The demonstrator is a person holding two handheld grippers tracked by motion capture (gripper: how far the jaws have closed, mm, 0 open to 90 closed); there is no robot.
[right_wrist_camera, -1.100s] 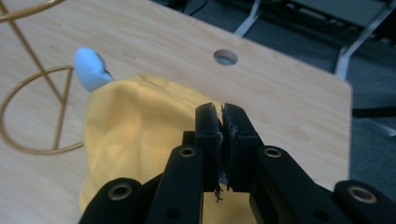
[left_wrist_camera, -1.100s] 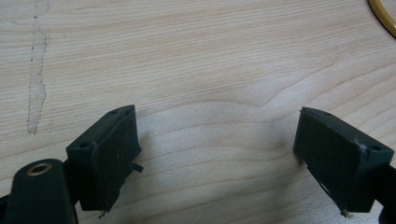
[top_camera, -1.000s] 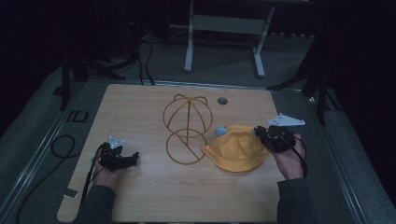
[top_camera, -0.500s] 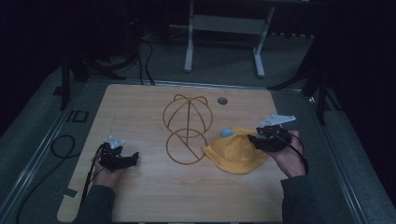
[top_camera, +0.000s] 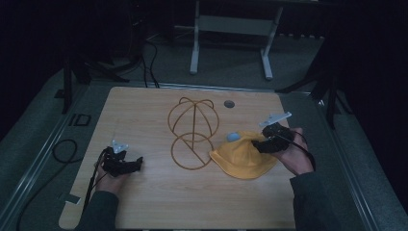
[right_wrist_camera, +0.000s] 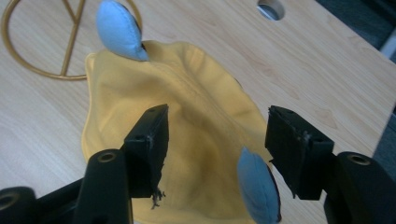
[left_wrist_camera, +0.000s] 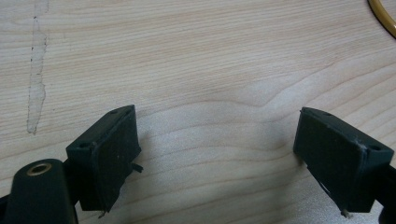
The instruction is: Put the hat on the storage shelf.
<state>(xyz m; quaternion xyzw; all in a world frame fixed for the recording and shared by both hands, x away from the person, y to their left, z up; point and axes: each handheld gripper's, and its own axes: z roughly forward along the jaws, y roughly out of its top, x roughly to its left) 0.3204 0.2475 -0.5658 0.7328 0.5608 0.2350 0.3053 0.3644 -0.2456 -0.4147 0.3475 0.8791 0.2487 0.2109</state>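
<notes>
The yellow hat [top_camera: 243, 156] with two blue ears [right_wrist_camera: 119, 30] lies crumpled on the table [top_camera: 144, 120], beside the gold wire stand [top_camera: 192, 132]. Your right gripper [right_wrist_camera: 217, 140] hovers over it, jaws apart; your left gripper [left_wrist_camera: 219, 154] rests spread over bare wood.

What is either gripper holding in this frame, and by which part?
Nothing is held. The left gripper is open over bare table; the right gripper is open over the yellow hat, its jaws straddling the fabric without closing on it.
</notes>
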